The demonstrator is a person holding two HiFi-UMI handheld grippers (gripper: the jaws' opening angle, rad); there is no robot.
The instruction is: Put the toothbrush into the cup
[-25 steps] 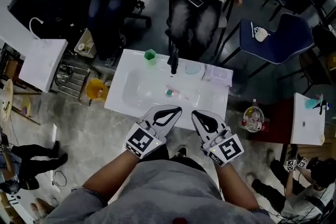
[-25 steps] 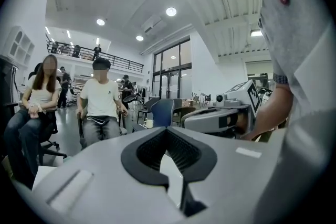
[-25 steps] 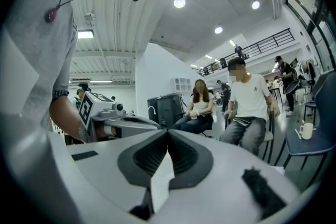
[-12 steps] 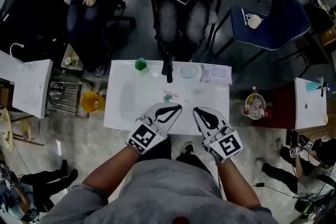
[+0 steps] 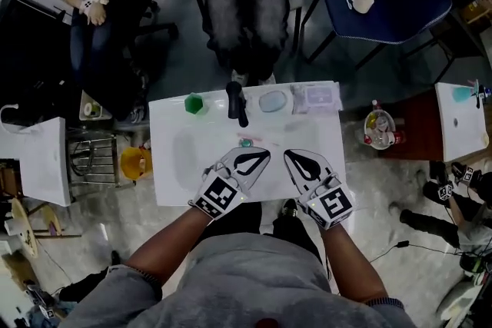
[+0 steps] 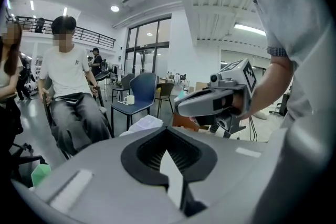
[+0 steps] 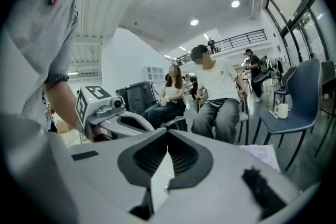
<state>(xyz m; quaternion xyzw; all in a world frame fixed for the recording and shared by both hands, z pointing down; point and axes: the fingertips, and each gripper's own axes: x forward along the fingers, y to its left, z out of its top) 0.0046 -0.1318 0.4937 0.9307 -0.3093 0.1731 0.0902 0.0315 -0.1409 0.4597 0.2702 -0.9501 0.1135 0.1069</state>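
Two grippers: the left gripper (image 5: pixel 261 157) and the right gripper (image 5: pixel 290 156) are held side by side over the near half of the white basin top (image 5: pixel 173 184), tips aimed at its far edge. This is judged a ready pose with no reach begun.
Left gripper: its jaws are pressed together at the tips and nothing is pinched. Only a sliver of the white top is seen through the slot behind them.
Right gripper: its jaws are likewise brought together and empty.
Toothbrush (image 5: pixel 247 142): it is laid flat near the middle of the top, just beyond the left gripper's tips. It is small, and only its teal end is made out clearly.
Cup (image 5: pixel 194 104): green, it is set at the far left of the top, well apart from the toothbrush.
Far edge: a black tap-like fitting (image 5: pixel 237 102), an oval dish (image 5: pixel 273 101) and a clear box (image 5: pixel 316 97) are lined up beside the cup.
Stage: the task is judged not started, as the toothbrush is untouched.
Next move: one pair of jaws would have to be opened first. Since the toothbrush lies flat, a low pinch close to the surface is called for.
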